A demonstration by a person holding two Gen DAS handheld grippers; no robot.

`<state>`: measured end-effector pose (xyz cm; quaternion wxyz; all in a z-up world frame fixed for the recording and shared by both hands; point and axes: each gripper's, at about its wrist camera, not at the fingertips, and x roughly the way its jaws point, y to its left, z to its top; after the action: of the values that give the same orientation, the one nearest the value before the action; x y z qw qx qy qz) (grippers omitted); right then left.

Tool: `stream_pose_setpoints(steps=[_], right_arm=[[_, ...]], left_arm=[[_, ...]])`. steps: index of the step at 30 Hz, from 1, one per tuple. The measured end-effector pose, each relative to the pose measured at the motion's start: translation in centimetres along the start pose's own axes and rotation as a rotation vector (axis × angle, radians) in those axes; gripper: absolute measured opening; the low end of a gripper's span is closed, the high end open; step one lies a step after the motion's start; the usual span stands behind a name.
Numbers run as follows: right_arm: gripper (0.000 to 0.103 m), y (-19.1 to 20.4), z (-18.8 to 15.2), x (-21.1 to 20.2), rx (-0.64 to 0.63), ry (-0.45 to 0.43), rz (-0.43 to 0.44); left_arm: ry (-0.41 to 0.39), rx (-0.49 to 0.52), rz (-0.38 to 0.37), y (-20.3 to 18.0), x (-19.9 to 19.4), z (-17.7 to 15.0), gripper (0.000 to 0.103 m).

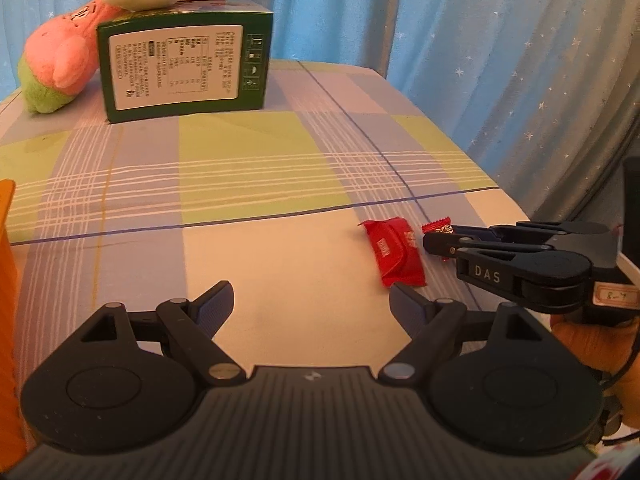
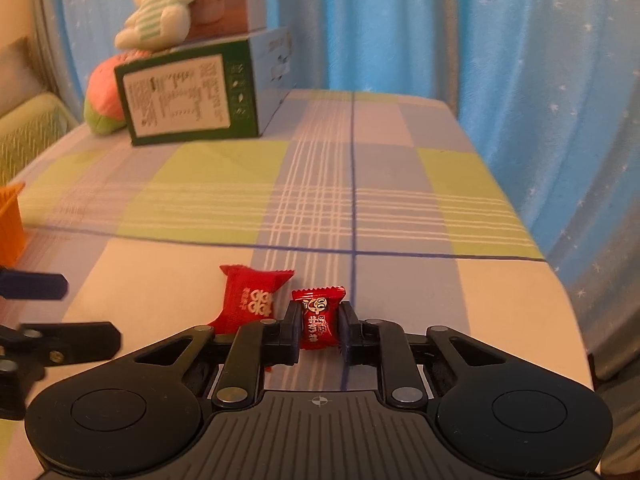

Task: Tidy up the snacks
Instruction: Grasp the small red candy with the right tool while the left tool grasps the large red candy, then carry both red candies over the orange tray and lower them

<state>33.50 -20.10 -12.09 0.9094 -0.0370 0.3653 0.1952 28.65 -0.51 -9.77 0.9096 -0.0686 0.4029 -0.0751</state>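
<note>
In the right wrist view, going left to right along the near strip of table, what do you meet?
Orange basket → left gripper, open → larger red snack packet → small red candy, held between the right gripper fingers.
</note>
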Motion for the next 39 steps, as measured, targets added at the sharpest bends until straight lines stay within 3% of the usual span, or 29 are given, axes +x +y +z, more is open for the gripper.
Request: stream_pose_setpoints(steps=[4,10,12,24,29,39], right_arm=[[0.019,-1.2,-0.2,-1.7,0.047,-0.021,-0.029],[0.019,-3.0,-1.4,-3.6,0.112,-0.022,-0.064],[0.019,-3.2,-1.8,-3.9,0.116,-0.017,-0.069],[0.019,-3.6,-3.3,-3.9,0.164,0.003,-0.075],[0.019,-3.6,-3.3,-4.7,0.175,0.001,-0.07],[0.019,-1.5,-3.0,-8.7,0.192,0.004,-0.05]], left_arm=[[-0.018,0.007,-0.045,-1.4,1.1,0.5,0.08],[-0.024,0.017,-0.088,-3.7,3.6,0.9,0.065],[-0.03,0.031,-0.095,-4.4,4.2,1.0,0.055],[-0.011,0.093,-0.041,-6.4,6.6,1.2,0.027],[-0.002,0.123,-0.022,-6.0,5.1,0.7,0.023],[0.001,0.05,-0.002,-3.6,-2.2,-1.7,0.023]])
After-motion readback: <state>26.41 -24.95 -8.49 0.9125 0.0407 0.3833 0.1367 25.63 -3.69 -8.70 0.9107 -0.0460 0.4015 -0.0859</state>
